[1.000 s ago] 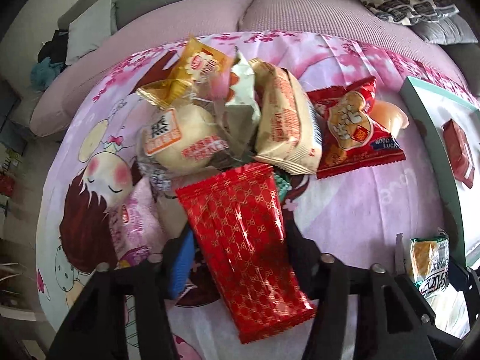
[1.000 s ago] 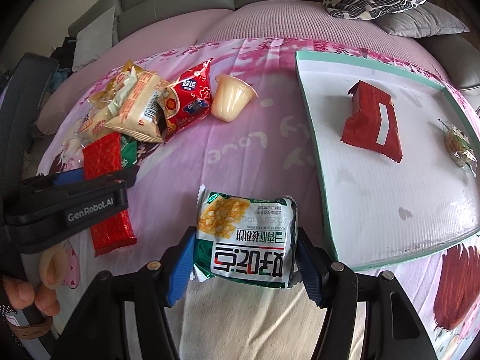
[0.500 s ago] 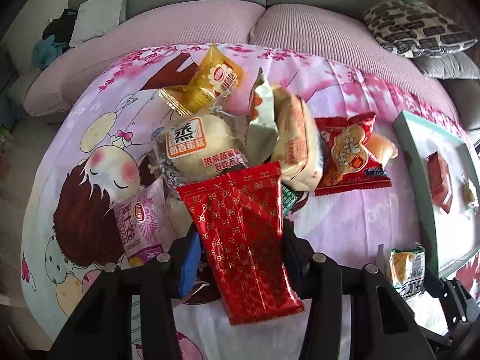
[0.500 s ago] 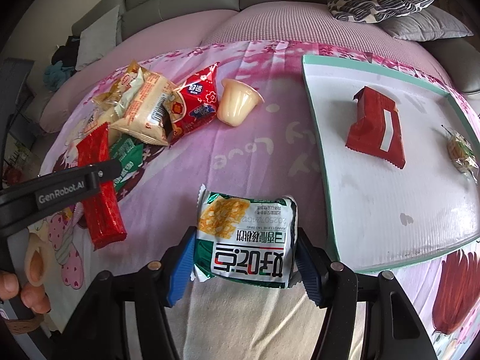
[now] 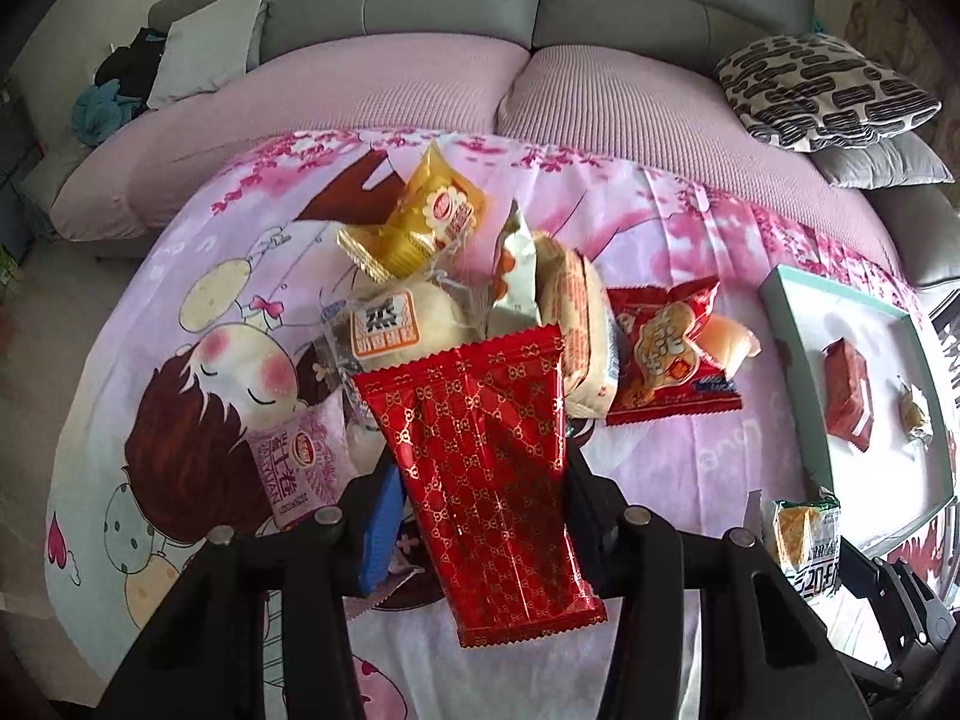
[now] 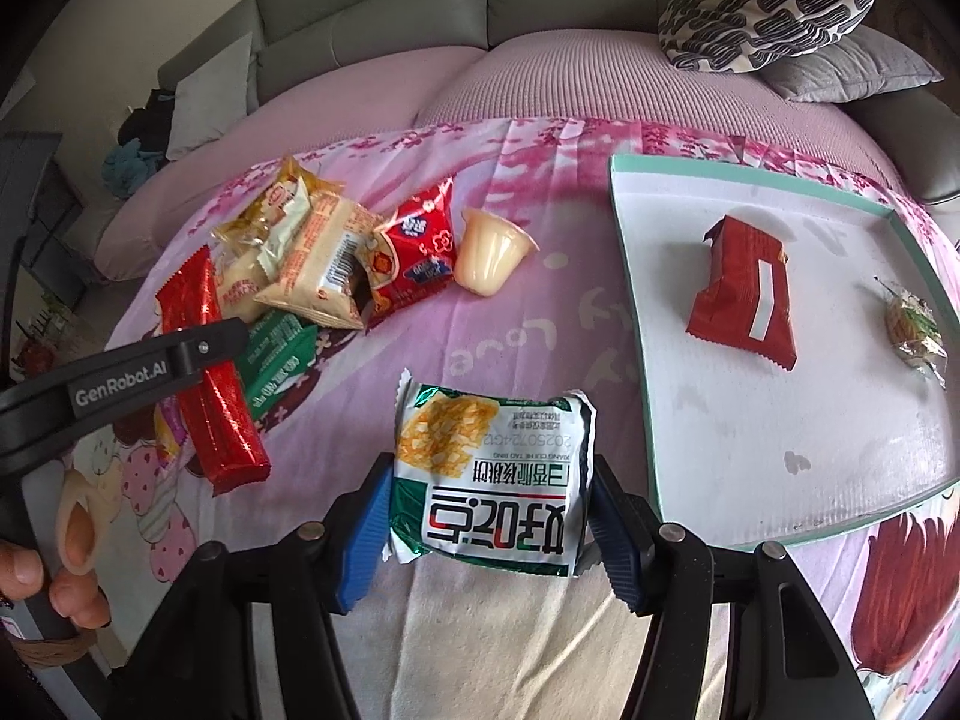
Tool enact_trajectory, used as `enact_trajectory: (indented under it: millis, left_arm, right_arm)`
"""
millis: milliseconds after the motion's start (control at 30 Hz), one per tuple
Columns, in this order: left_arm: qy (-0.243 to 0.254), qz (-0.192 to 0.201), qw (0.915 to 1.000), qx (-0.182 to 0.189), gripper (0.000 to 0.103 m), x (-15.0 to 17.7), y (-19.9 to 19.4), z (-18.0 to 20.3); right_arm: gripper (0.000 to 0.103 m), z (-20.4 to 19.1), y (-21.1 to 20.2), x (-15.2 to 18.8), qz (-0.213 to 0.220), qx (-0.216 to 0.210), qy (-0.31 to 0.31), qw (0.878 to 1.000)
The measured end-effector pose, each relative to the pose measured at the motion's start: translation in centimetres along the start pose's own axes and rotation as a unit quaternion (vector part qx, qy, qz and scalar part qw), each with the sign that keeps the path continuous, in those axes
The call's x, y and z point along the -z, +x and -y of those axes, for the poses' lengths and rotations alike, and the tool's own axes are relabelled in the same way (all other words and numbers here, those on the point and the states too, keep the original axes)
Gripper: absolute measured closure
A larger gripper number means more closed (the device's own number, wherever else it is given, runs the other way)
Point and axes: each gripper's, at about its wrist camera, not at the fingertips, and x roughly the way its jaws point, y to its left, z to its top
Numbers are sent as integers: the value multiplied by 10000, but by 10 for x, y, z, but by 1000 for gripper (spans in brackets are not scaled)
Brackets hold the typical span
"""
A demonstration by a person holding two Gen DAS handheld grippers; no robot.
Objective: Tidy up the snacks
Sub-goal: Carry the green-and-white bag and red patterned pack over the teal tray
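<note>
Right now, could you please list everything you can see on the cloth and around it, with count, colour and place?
long foil packet: one, red and gold, in left claw
biscuit packet: one, green and white, in right claw
snack pile: several packets, yellow, cream, red, green, far left of cloth
jelly cup: one, pale yellow, on its side beside the pile
tray: one, white with teal rim, right side
wrapped packet: one, red, on tray
small sweet: one, clear wrapper, on tray
patterned cushion: one, black and white, on sofa
left claw: black, shut on packet
right claw: black, shut on packet
</note>
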Motion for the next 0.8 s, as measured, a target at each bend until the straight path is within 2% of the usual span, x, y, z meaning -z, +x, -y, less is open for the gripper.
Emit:
enact_trajectory:
  millis: [400,800]
  left_arm:
    - [139,240,9994,219,53,-3,-18,18]
    - [519,259,9967,564,53,-3,-27,61]
  right_arm:
    - [39,20,-22,-16,361,6,250,9990]
    - [39,89,-45,-29,709,551,986,9911]
